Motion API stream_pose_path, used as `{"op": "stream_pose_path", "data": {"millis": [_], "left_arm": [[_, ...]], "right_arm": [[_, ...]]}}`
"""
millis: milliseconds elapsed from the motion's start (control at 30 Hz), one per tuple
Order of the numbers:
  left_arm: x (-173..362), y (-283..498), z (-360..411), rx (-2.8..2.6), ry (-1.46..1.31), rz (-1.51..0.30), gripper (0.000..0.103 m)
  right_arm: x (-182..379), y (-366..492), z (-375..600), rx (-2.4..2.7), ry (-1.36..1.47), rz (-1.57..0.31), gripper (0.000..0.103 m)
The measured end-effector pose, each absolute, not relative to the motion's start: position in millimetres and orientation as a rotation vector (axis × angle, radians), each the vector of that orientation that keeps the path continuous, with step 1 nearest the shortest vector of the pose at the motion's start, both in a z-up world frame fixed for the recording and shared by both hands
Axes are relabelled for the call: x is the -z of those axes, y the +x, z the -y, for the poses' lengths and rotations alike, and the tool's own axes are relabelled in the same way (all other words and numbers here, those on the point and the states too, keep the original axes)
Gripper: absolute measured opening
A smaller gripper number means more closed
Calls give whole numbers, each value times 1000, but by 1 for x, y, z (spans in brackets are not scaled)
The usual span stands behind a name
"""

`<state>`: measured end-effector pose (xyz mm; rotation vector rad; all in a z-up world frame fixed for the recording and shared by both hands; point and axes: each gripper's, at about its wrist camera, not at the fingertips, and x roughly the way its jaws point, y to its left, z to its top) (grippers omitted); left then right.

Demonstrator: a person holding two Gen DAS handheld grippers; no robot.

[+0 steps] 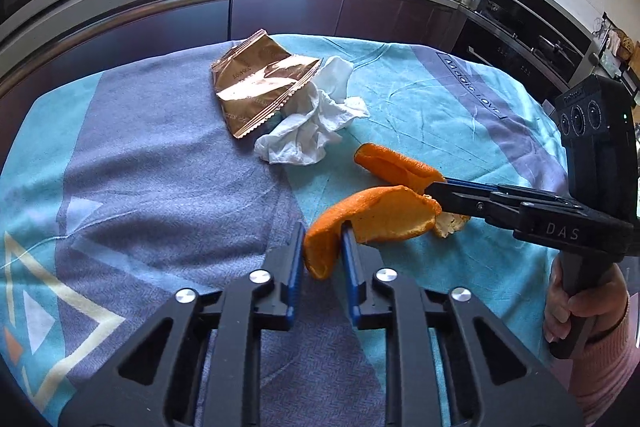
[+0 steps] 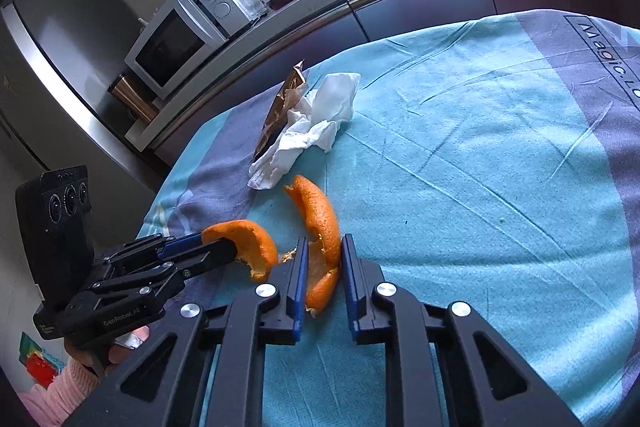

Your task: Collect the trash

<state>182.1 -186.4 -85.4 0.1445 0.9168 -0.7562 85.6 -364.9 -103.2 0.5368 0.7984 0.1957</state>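
Right now the left gripper (image 1: 322,247) is clenched on one orange peel (image 1: 372,215) and the right gripper (image 2: 324,259) grasps the other peel (image 2: 320,223), mid-table. Beyond them, a crumpled tissue (image 1: 312,123) touches a foil wrapper (image 1: 260,83) near the tablecloth's (image 1: 160,163) far edge; the cloth's right side lies open.

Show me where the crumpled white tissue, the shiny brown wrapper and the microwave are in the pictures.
crumpled white tissue (image 1: 310,123), left wrist view, on its bunched middle.
shiny brown wrapper (image 1: 256,83), left wrist view, on its glossy flat face.
microwave (image 2: 176,39), right wrist view, on its dark door window.
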Motion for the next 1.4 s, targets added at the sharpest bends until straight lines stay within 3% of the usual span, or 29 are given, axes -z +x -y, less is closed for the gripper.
{"op": "stream_pose_path", "data": {"millis": [267,1400], "left_arm": [[80,170,178,753,123,-895,12],[38,93,25,509,41,-742,11]], "right_arm": [[100,80,365,-195,543,-774,8],[64,59,279,-449,555,-679,8]]}}
